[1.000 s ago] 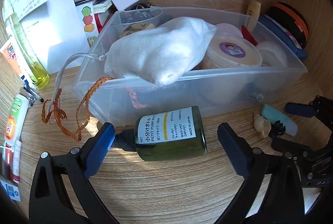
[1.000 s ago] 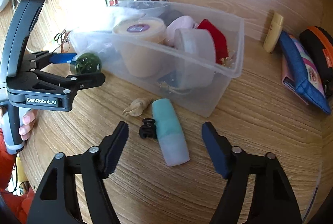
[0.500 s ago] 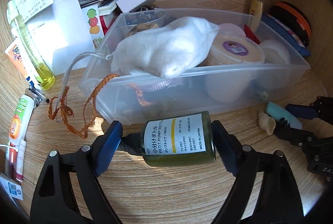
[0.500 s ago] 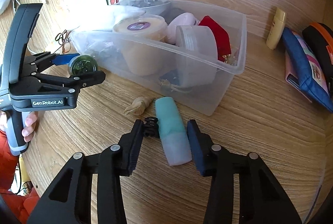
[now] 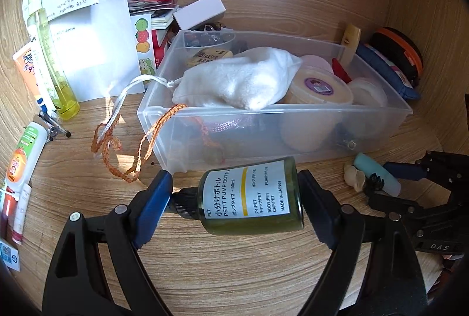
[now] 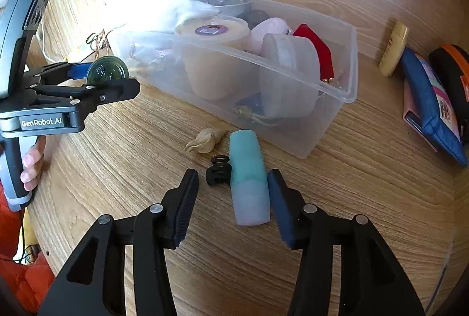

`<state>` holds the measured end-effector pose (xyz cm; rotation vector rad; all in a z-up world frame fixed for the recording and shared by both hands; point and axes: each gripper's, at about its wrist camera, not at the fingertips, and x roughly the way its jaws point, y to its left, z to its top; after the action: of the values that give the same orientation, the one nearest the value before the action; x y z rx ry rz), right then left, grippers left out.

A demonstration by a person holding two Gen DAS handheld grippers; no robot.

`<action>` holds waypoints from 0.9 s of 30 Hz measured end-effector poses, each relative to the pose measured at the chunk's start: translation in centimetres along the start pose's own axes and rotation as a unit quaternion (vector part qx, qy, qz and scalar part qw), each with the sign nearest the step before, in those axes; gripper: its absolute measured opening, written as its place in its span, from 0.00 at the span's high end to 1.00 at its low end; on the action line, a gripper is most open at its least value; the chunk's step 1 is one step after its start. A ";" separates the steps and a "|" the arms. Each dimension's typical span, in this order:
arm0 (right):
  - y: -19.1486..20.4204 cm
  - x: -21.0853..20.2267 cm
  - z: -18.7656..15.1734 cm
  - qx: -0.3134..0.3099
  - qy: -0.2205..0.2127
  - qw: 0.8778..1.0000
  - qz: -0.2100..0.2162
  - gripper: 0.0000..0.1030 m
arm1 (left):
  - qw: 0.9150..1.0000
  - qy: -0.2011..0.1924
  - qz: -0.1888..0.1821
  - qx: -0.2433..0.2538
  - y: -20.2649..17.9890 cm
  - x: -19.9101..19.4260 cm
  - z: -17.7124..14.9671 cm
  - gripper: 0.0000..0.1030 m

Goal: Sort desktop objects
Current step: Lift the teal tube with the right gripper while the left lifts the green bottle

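Note:
My left gripper [image 5: 234, 198] is shut on a dark green pump bottle [image 5: 252, 197], held end to end, lifted just in front of the clear plastic bin [image 5: 293, 137]; it also shows in the right wrist view [image 6: 108, 72]. My right gripper [image 6: 233, 192] is partly closed around a teal and lilac tube [image 6: 248, 179] and a black hair claw [image 6: 218, 173] lying on the desk. The right finger touches the tube; the left finger stands apart from the claw. The bin [image 6: 337, 90] holds a white pouch [image 5: 237, 81], tubs and other items.
A beige figurine [image 6: 206, 137] lies by the tube. Left of the bin are an orange cord [image 5: 117, 145], a yellow bottle [image 5: 55, 75], tubes and papers [image 5: 88, 31]. Right of it are a yellow tube [image 6: 392, 52], a blue pouch [image 6: 431, 104] and a black-orange case [image 6: 451, 72].
My left gripper closed on the green bottle and lifted it slightly. My right gripper moved down over the tube and hair claw and narrowed its fingers around them.

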<state>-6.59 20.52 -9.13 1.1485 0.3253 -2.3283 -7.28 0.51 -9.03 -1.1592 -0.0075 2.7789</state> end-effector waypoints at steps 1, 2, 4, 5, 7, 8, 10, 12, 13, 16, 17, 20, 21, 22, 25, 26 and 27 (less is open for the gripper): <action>-0.2 -0.1 -0.1 0.002 0.001 1.000 0.003 0.56 | 1.000 -0.001 -0.002 0.001 0.3 -0.3 -0.1 0.17; -0.3 -0.2 -0.2 0.003 0.000 1.000 0.005 0.57 | 1.000 -0.001 -0.003 0.001 0.2 -0.3 -0.2 0.17; -0.4 -0.6 -0.6 0.002 0.001 1.000 0.003 0.61 | 1.000 -0.002 -0.005 0.002 0.2 -0.4 -0.2 0.17; -0.3 -0.7 -0.8 -0.005 0.001 1.000 -0.001 0.65 | 1.000 -0.003 -0.005 0.002 0.2 -0.5 -0.2 0.17; -0.1 -1.0 -1.2 -0.017 0.001 1.000 -0.004 0.71 | 1.000 -0.006 -0.007 0.001 0.2 -0.5 -0.2 0.17; 0.0 -1.1 -1.2 -0.019 0.001 1.000 -0.001 0.75 | 1.000 -0.008 -0.007 0.000 0.2 -0.6 -0.2 0.17; 0.0 -1.1 -1.0 -0.022 0.000 1.000 -0.003 0.78 | 1.000 -0.012 -0.007 -0.003 0.3 -0.7 -0.2 0.17; -0.1 -0.9 -0.8 -0.018 0.000 1.000 -0.006 0.79 | 1.000 -0.015 -0.007 -0.007 0.5 -0.9 -0.1 0.17; -0.1 -0.8 -0.7 -0.015 0.000 1.000 -0.007 0.79 | 1.000 -0.017 -0.007 -0.009 0.6 -1.0 -0.1 0.17; 0.1 -1.0 -0.6 -0.015 -0.007 1.000 -0.015 0.79 | 1.000 -0.023 -0.010 -0.015 0.8 -1.3 -0.2 0.17; 0.2 -1.4 -0.6 -0.017 -0.018 0.999 -0.020 0.79 | 0.999 -0.025 -0.012 -0.017 0.8 -1.4 -0.2 0.17; 0.9 -2.9 -0.8 -0.030 -0.051 0.998 -0.029 0.79 | 1.000 -0.026 -0.011 -0.013 0.7 -1.3 -0.1 0.17; 1.0 -3.2 -0.7 -0.030 -0.057 0.998 -0.029 0.79 | 1.000 -0.026 -0.008 -0.012 0.5 -1.3 -0.1 0.17; 1.1 -3.4 -0.7 -0.029 -0.060 0.997 -0.029 0.79 | 1.000 -0.027 -0.006 -0.008 0.4 -1.3 -0.1 0.17; 1.2 -3.9 -0.7 -0.026 -0.065 0.997 -0.038 0.79 | 0.999 -0.039 -0.009 -0.006 0.2 -1.8 -0.1 0.17; 1.2 -4.1 -0.6 -0.024 -0.067 0.997 -0.039 0.79 | 0.999 -0.045 -0.012 -0.009 0.3 -2.1 -0.1 0.17; 1.1 -4.2 -0.6 -0.021 -0.069 0.997 -0.040 0.79 | 0.999 -0.048 -0.015 -0.012 0.4 -2.2 -0.1 0.17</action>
<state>-3.49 21.33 -6.11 0.9653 0.3732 -2.4440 -5.72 -0.12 -7.53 -1.0212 -0.0674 2.8122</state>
